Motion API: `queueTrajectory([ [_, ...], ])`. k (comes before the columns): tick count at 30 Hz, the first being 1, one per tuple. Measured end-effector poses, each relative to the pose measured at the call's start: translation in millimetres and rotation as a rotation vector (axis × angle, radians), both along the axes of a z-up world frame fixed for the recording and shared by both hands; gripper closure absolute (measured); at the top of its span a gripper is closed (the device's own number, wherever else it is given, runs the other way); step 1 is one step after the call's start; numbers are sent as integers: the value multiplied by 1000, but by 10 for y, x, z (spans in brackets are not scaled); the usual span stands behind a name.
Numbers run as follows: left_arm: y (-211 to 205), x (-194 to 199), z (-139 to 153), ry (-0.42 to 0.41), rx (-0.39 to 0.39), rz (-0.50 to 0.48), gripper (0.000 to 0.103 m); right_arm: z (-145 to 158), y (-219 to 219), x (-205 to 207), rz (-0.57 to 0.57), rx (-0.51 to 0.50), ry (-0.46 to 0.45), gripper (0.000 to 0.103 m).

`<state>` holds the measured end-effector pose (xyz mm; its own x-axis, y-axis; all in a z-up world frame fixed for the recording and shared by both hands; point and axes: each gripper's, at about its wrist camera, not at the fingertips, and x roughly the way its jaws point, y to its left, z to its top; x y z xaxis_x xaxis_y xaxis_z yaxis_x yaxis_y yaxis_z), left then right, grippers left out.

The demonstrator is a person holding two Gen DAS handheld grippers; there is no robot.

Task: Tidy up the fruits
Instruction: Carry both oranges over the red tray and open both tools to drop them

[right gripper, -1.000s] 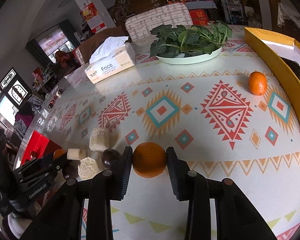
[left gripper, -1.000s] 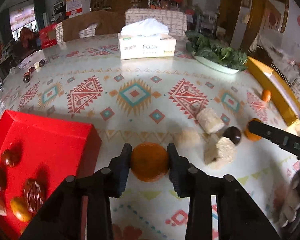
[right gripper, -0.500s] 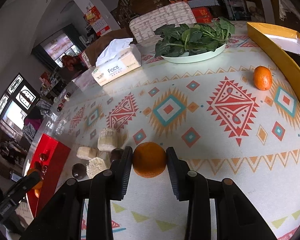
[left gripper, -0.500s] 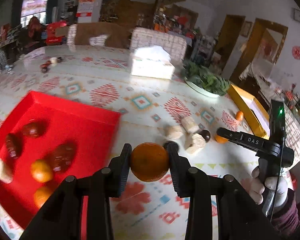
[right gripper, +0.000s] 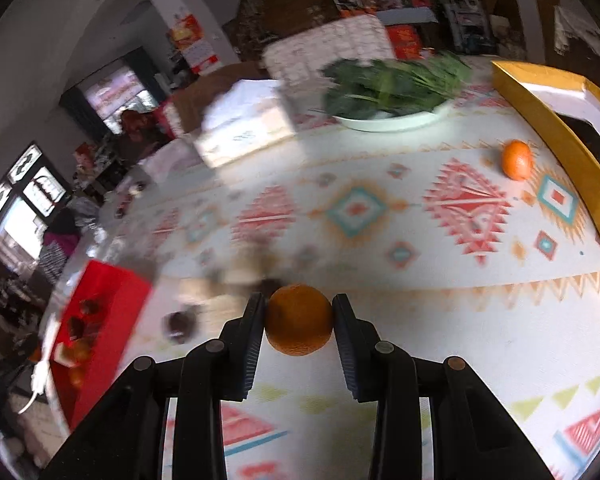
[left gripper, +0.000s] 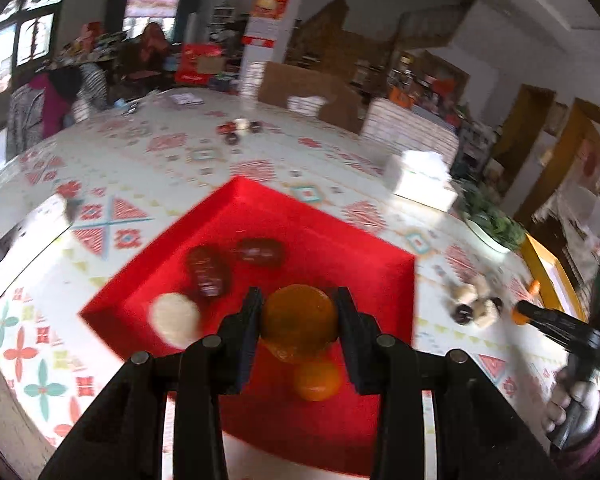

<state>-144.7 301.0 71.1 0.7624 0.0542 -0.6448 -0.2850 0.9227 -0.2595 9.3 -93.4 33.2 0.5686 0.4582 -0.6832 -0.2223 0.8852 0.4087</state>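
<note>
Four oranges: one (left gripper: 299, 317) between left jaws, one (left gripper: 317, 381) below them, one (right gripper: 299, 320) between right jaws, one (right gripper: 517, 159) beyond.

Right hand-held gripper (right gripper: 299, 322) clamps orange (right gripper: 299, 319) above patterned tablecloth (right gripper: 380, 216); second orange (right gripper: 517, 159) beside yellow box (right gripper: 556, 140).

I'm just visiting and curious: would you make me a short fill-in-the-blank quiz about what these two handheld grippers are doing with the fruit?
1. The left gripper clamps a round orange fruit above the shallow ____ tray.
2. The right gripper is shut on an ____.
3. A loose small orange lies beside the long ____ box.
4. The white plate holds leafy ____.

Missing words: red; orange; yellow; greens
</note>
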Motion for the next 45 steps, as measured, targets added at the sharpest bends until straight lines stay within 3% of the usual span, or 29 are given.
queueTrajectory([
  [7,272,-81,-192,33,-41,37,67,397,964,-250,219,-11,-62,65],
  [13,307,-50,-294,71,-3,30,67,357,1913,-474,412,-50,-63,65],
  [18,330,-43,-322,67,-7,17,68,238,2380,-622,489,-131,-85,65],
  [28,323,-21,-330,54,3,3,66,30,2667,-623,473,-283,-121,65],
  [30,341,-18,-328,47,-15,0,59,26,2678,-610,462,-306,-134,65],
  [31,344,-14,-323,45,-19,1,50,26,2680,-602,454,-315,-140,65],
  [32,349,-16,-319,44,-20,4,42,33,2674,-597,446,-320,-146,65],
  [34,355,-22,-314,42,-22,12,38,44,2652,-583,439,-316,-147,65],
  [45,421,-127,-183,16,-49,45,38,207,2388,-554,364,-263,-182,59],
])
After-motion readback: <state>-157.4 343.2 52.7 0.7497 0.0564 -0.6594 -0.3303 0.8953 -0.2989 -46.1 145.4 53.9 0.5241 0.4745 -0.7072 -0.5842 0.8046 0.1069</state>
